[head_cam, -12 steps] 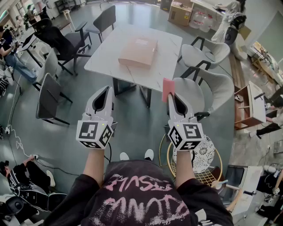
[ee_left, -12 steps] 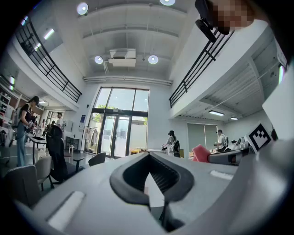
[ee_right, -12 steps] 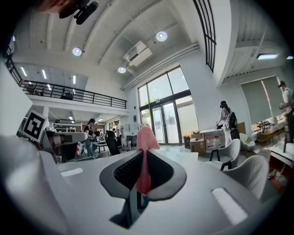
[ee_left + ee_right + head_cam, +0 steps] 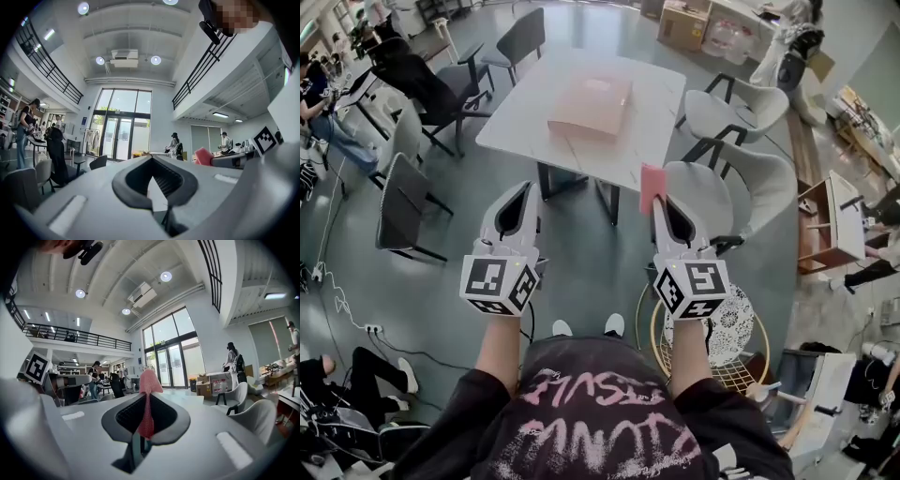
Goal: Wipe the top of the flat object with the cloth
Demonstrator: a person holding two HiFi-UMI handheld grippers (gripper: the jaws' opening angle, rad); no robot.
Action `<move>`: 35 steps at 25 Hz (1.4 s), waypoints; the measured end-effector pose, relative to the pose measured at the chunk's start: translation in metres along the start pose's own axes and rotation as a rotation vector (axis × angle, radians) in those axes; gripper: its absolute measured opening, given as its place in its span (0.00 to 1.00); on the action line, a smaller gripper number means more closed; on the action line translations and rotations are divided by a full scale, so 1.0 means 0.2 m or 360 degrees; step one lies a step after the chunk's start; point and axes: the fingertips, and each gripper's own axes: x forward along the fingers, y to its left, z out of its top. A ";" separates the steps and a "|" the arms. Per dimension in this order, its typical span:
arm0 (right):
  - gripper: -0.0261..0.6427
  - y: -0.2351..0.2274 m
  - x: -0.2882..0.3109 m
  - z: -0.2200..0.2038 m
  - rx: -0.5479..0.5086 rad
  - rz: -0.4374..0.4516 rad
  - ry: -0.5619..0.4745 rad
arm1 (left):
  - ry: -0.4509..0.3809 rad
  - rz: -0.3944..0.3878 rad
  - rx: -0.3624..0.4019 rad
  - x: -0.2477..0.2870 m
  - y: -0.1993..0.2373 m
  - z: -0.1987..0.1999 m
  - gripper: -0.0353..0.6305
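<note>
Head view gives us the flat box (image 4: 591,106) lying near the middle of the white table (image 4: 520,117), with both grippers held short of its near edge. Pink lettering on the dark shirt (image 4: 591,422) sits upside down to us, and we can't read it. Right gripper view settles the grip: the right gripper (image 4: 146,398) is clenched on the pink cloth (image 4: 150,379), which pokes up past the tips. The left gripper (image 4: 152,159) is closed on nothing.

Grey chairs (image 4: 403,202) surround a white, perhaps marble, table (image 4: 520,117).
</note>
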 end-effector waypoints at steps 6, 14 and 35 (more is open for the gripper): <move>0.10 -0.06 -0.02 0.00 0.0011 0.0012 -0.0021 | 0.0025 -0.0012 0.0014 0.05 -0.08 -0.02 0.05; 0.10 -0.21 -0.02 -0.01 0.0063 0.0008 -0.0032 | 0.0054 -0.0016 0.0041 0.17 -0.18 -0.03 0.05; 0.10 -0.43 0.08 -0.04 0.0103 0.0102 -0.0072 | 0.0032 0.0019 0.0099 0.40 -0.33 -0.05 0.05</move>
